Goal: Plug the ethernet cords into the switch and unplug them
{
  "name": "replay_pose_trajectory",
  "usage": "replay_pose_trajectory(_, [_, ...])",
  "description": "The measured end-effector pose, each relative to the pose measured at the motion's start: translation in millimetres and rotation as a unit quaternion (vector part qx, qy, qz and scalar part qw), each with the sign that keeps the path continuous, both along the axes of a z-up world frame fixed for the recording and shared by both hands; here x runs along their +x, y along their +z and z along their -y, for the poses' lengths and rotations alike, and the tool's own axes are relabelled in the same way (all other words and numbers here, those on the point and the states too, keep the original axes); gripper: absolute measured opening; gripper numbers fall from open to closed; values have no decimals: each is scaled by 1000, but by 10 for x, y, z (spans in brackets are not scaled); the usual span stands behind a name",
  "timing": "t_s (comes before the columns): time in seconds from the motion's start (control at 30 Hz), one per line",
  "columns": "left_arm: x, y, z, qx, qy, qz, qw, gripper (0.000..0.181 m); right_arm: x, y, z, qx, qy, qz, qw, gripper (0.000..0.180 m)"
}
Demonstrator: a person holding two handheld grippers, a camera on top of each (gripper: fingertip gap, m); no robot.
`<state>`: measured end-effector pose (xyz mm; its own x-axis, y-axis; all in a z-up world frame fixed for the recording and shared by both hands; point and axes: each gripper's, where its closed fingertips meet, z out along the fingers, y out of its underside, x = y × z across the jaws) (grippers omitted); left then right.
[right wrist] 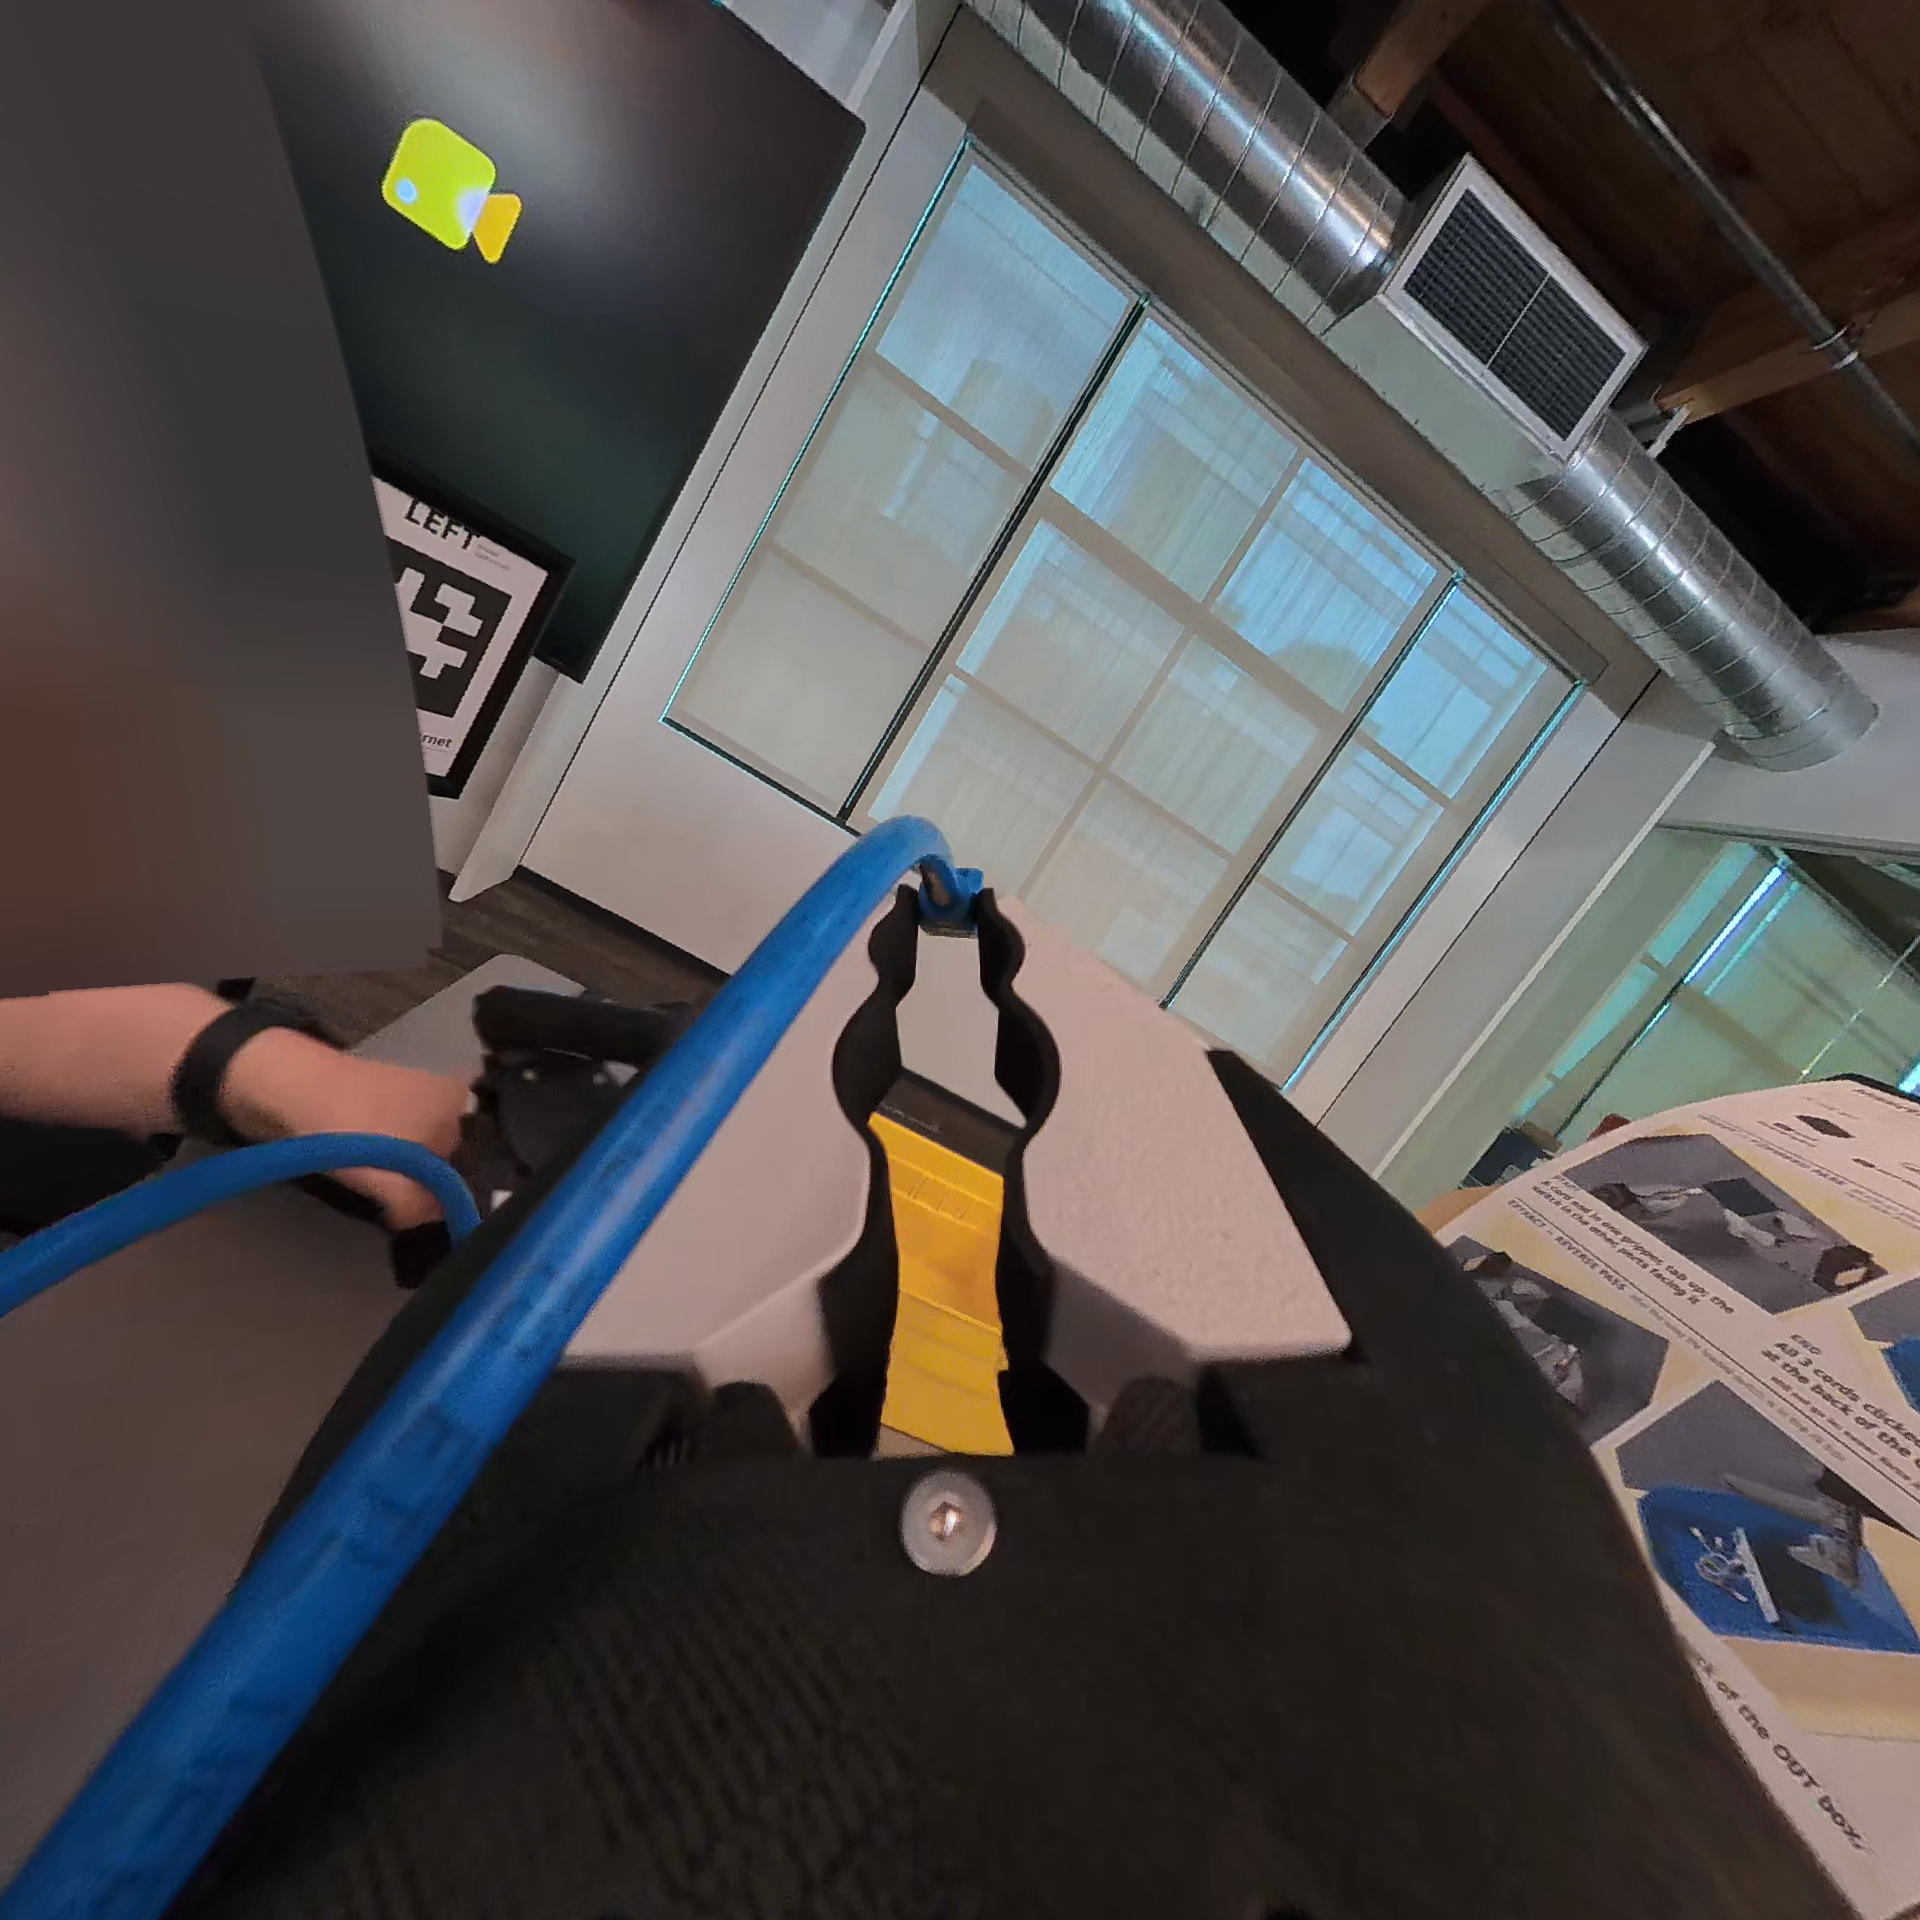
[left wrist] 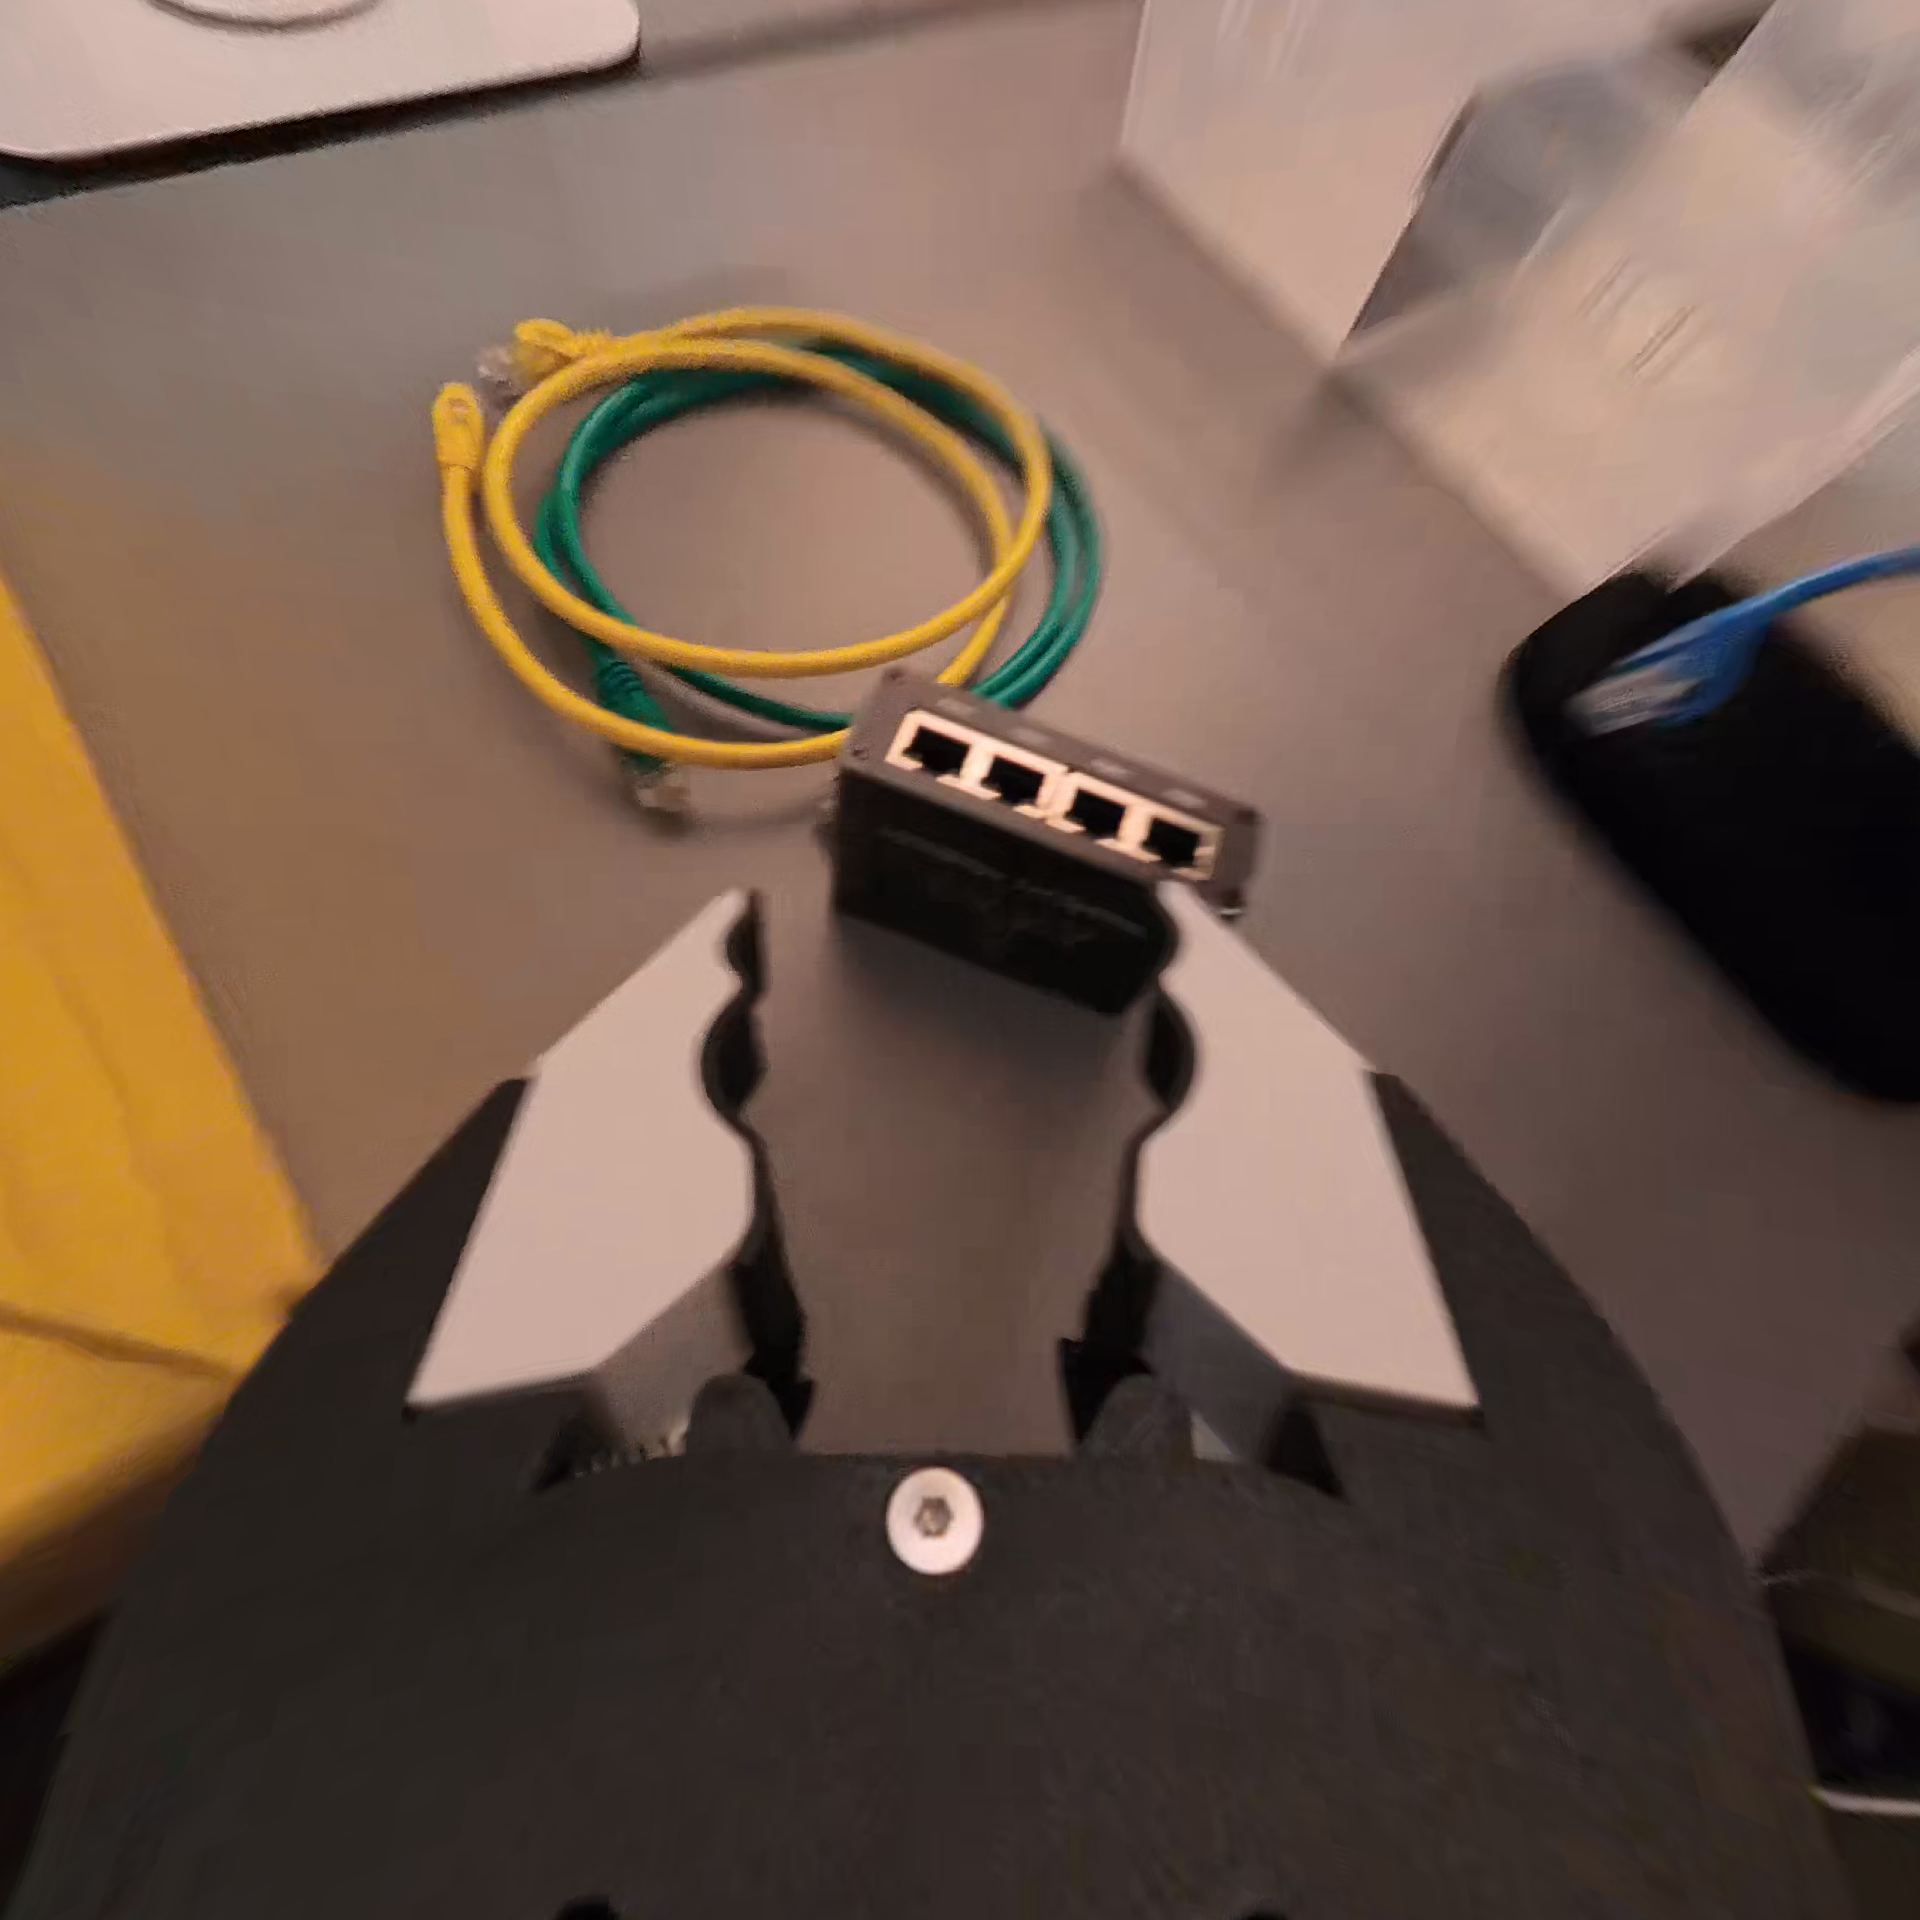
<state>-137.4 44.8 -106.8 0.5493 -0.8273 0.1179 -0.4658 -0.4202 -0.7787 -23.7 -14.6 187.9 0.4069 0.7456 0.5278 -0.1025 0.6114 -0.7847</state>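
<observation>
Below, the left tongs gape wide with nothing between them, the black switch on the grey desk just ahead, its four ports facing up (image blurred). Beyond it lie coiled yellow cord and green cord. The right tongs pinch the blue cord by its plug, aimed at a window; printed sheets lie alongside.

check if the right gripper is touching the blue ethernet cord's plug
Touching. The right wrist view shows the right gripper shut on the blue ethernet cord's plug, pinched at its fingertips, with the cable looping back leftward.
</observation>
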Motion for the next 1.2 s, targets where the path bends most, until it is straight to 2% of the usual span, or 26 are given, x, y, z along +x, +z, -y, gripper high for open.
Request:
replay_pose_trajectory(0.03, [50, 59, 98, -12, 8, 53, 999, 103, 26, 16, 4, 1, -1, -4, 1000, 10])
replay_pose_trajectory(0.07, [100, 93, 187, -17, 17, 94, 995, 118, 47, 28, 8, 3, -1, -8, 1000, 12])
replay_pose_trajectory(0.13, [155, 81, 254, 1, 52, 120, 991, 132, 67, 37, 10, 3, -2, -11, 1000, 10])
replay_pose_trajectory(0.23, [216, -52, 165, 55, 128, 88, 986, 134, 56, 24, -1, 2, -7, -7, 1000, 10])
replay_pose_trajectory(0.3, [292, -197, 97, 60, 155, 45, 985, 134, 34, 8, -2, 2, -11, -1, 1000, 10])
replay_pose_trajectory(0.4, [361, -307, -18, 67, 170, -6, 983, 126, 17, -4, 6, 4, -16, 6, 1000, 10])
replay_pose_trajectory(0.47, [350, -329, -72, 75, 175, -26, 981, 114, 17, 0, 17, 5, -17, 7, 1000, 10])
replay_pose_trajectory(0.63, [149, -343, -3, 70, 168, -18, 983, 93, 38, 0, 7, 3, -14, 4, 1000, 10])
replay_pose_trajectory(0.77, [-155, -304, 24, 75, 178, 2, 981, 47, 42, -10, -19, 0, -16, 5, 1000, 10])
replay_pose_trajectory(0.87, [-207, -277, -21, 70, 170, 19, 983, 61, 17, -32, -43, -3, -18, 11, 1000, 10])
replay_pose_trajectory(0.97, [-195, -387, -123, 62, 154, -18, 986, 74, -32, -80, -81, -11, -19, 19, 1000, 11])
replay_pose_trajectory(1.13, [-165, -450, -274, 58, 136, -39, 988, 60, -135, -167, -158, -30, -15, 32, 999, 14])
replay_pose_trajectory(1.2, [-137, -473, -281, 44, 125, -35, 991, 48, -180, -190, -175, -38, -3, 29, 999, 10])
